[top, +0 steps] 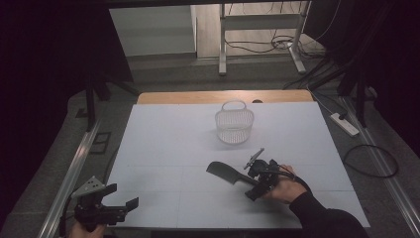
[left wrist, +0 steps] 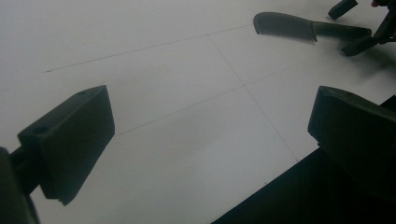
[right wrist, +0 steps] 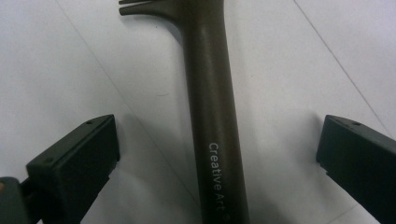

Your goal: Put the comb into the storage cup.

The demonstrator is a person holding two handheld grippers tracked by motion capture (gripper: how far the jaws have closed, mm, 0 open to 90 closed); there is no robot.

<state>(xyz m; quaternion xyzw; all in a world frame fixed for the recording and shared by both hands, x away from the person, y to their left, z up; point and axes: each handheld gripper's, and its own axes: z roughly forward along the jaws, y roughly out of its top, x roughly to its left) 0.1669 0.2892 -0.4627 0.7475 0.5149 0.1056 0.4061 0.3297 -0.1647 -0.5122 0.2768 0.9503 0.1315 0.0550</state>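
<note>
The right gripper (right wrist: 217, 154) hovers with fingers (right wrist: 74, 161) spread wide astride the handle of a dark comb (right wrist: 210, 93) lying flat on the white surface (top: 163, 148), not yet touching it. A clean pickup calls for lowering squarely and closing mid-handle. The left gripper (top: 121, 196), also wide and empty, waits at the near left corner; a white basket (top: 234, 124) stands beyond.

Comb (right wrist: 210, 93): teeth cut off by top edge in right gripper view, handle end runs off the bottom. Handle print partly cut off.
</note>
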